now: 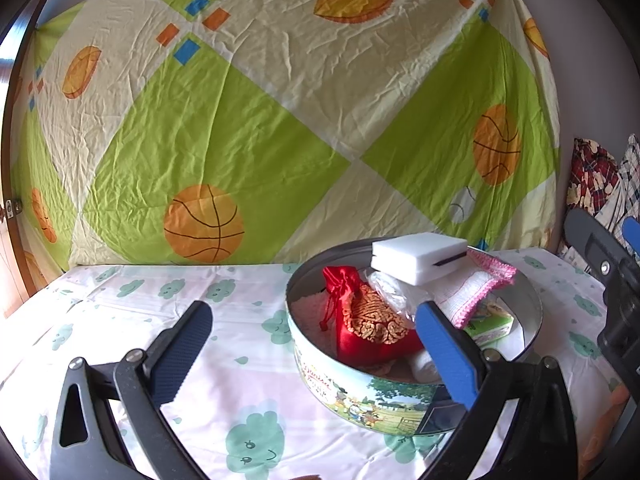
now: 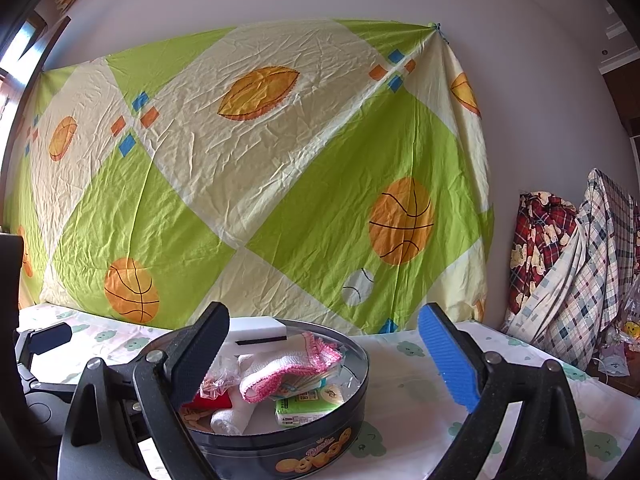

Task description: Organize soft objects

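A round cookie tin point(image 1: 360, 396) stands on the table and holds several soft things: a white sponge point(image 1: 418, 256) on top, a red drawstring pouch point(image 1: 366, 320), a white cloth with pink trim point(image 1: 476, 284), a green tissue pack point(image 1: 490, 326) and a white roll point(image 1: 424, 366). My left gripper point(image 1: 316, 354) is open and empty, its right finger over the tin's near rim. In the right wrist view the tin point(image 2: 280, 440) sits between the fingers of my right gripper point(image 2: 324, 360), which is open and empty. The pink-trimmed cloth point(image 2: 288, 368), the tissue pack point(image 2: 308, 404) and the sponge point(image 2: 256, 330) show there.
The table wears a white cloth with green cloud prints point(image 1: 240, 380). A green and cream sheet with basketballs point(image 1: 280, 120) hangs behind it. Plaid fabrics point(image 2: 568, 264) are piled at the right. The right gripper's body point(image 1: 612, 280) shows at the left wrist view's right edge.
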Demonstrator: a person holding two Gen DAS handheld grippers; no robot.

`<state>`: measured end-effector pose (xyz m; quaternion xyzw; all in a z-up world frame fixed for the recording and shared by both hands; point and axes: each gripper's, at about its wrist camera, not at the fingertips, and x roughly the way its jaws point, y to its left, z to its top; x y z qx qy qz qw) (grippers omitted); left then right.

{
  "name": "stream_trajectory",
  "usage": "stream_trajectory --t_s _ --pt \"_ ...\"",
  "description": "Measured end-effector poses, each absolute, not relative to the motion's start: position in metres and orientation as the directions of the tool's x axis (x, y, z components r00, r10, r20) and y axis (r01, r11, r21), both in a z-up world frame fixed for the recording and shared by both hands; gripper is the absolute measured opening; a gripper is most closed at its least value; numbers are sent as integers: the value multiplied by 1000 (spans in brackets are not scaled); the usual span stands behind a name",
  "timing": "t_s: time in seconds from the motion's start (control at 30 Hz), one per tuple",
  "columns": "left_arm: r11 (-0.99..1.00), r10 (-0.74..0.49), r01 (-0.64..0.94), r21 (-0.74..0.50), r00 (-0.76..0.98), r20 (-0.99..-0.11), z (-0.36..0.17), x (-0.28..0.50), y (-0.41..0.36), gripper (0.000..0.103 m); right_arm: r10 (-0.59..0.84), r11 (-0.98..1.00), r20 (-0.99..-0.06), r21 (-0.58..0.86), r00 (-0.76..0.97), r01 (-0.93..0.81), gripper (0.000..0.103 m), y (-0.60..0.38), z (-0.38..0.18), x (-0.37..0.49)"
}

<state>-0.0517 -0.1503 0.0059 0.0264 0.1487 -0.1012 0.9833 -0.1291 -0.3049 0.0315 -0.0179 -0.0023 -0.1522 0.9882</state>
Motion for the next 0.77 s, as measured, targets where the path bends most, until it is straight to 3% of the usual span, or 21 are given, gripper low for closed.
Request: stream_trajectory --t_s 0.77 --pt "979 -189 205 19 929 -319 4 -49 -149 103 -311 950 -1 -39 950 311 98 -306 29 -126"
